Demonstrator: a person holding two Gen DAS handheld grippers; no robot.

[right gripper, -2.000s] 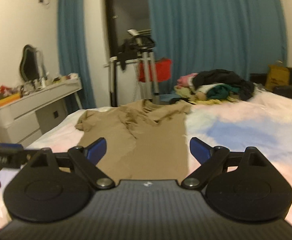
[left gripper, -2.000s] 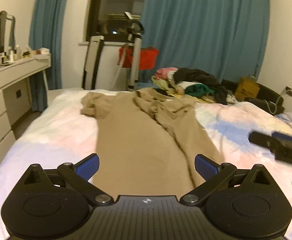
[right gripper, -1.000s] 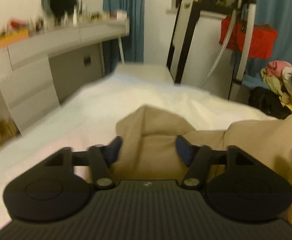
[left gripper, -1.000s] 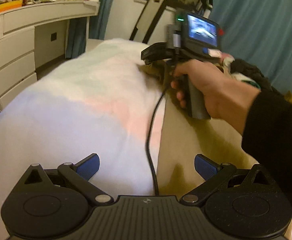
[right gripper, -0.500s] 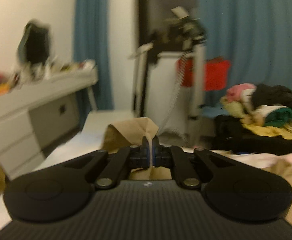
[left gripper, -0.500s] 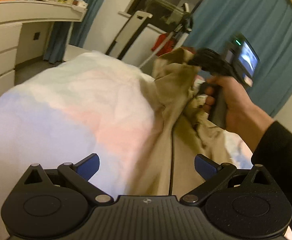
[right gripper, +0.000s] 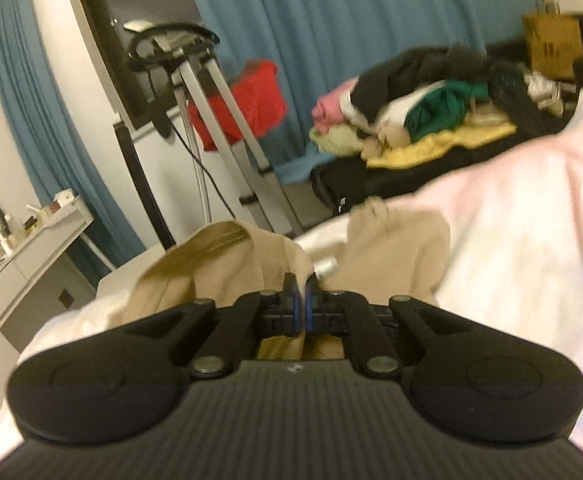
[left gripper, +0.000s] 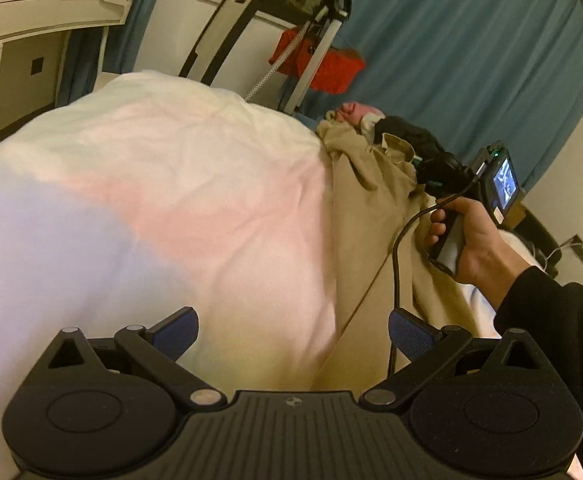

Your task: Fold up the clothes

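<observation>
The right claw (right gripper: 301, 304) is pinched tight on a fold of the tan shirt (right gripper: 227, 276), lifting that part off the bed (right gripper: 511, 208). The left claw (left gripper: 291, 330) gapes wide and empty over the bed's pink cover, the shirt's edge just beside its right finger. The shirt lies along the bed toward the clothes pile (right gripper: 419, 112).

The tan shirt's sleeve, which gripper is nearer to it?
Right. The right gripper is shut on the tan shirt; the left gripper hangs open, apart, at its bottom edge.
</observation>
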